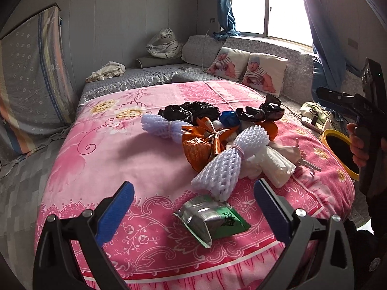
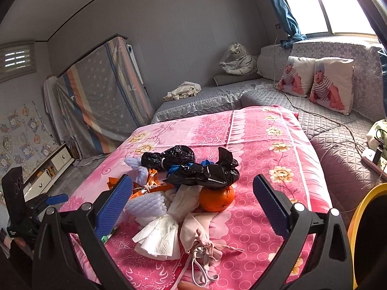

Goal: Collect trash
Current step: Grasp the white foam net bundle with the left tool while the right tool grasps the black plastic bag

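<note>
Left gripper [image 1: 193, 205] jaws spread wide, empty, over green foil wrapper [image 1: 211, 220] at pink blanket [image 1: 108, 159] edge; right gripper [image 2: 193, 203] likewise wide, empty, above tissue [image 2: 159, 238]; slippery wrapper judged likely pushed off edge if pinched askew

The yellow-rimmed bin [image 2: 360, 229] at four o'clock in the right wrist view runs off the picture's edge, so only an arc of rim and a dark inside show. The orange [image 2: 216, 199] sits half buried under the black bag [image 2: 205, 172] — its top is covered. At seven o'clock the green wrapper [image 2: 107, 237] peeks out as a sliver behind a blue finger. The pink tabletop [image 1: 96, 157] loses its near edge behind both fingers in the left wrist view. Print on that silver-green wrapper [image 1: 212, 220] is too small to read. A hand [image 1: 360, 145] at three o'clock is cut by the frame.
</note>
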`<action>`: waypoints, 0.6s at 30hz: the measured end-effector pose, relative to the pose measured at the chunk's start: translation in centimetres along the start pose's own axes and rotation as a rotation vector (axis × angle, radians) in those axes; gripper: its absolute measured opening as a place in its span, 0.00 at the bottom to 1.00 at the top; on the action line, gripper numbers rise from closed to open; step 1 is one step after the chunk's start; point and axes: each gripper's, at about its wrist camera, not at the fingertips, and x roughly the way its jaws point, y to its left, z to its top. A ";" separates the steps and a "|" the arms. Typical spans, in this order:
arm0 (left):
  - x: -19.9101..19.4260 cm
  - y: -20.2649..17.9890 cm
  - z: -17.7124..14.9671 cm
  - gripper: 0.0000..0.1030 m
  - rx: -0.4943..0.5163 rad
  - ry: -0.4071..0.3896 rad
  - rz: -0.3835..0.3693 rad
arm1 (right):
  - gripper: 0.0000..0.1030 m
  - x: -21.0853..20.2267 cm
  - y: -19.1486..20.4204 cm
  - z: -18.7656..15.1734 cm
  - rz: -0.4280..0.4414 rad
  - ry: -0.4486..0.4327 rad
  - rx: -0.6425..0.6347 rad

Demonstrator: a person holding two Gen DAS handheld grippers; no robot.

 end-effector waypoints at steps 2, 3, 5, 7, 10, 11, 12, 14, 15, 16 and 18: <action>1.4 -0.3 0.5 0.93 0.018 0.037 -0.024 | 0.92 1.0 0.4 0.1 0.015 0.031 -0.029; 1.9 -0.6 0.7 0.93 0.035 0.044 -0.032 | 0.92 1.6 0.2 0.2 0.023 0.051 -0.029; 2.8 -1.1 1.1 0.93 0.063 0.057 -0.060 | 0.92 2.9 -0.2 0.7 0.011 0.084 -0.022; 3.6 -1.6 1.4 0.93 0.079 0.082 -0.086 | 0.92 3.9 -0.7 1.3 -0.021 0.090 -0.034; 4.6 -2.0 1.8 0.93 0.086 0.112 -0.117 | 0.92 5.8 -2.1 2.3 -0.063 0.114 -0.034; 4.8 -2.1 1.9 0.93 0.085 0.122 -0.129 | 0.92 6.5 -2.7 2.5 -0.059 0.135 -0.017; 5.1 -2.2 2.0 0.93 0.089 0.128 -0.135 | 0.92 7.3 -3.3 2.8 -0.056 0.158 -0.001; 5.5 -2.3 2.3 0.93 0.094 0.134 -0.139 | 0.92 8.7 -4.2 3.1 -0.043 0.194 0.027; 5.8 -2.5 2.4 0.93 0.101 0.135 -0.137 | 0.92 9.3 -4.6 3.0 -0.028 0.208 0.044; 6.1 -2.7 2.5 0.93 0.113 0.134 -0.125 | 0.92 10.0 -5.0 3.1 -0.010 0.225 0.064; 6.5 -3.2 2.8 0.93 0.132 0.132 -0.117 | 0.92 11.0 -5.6 3.2 0.019 0.244 0.108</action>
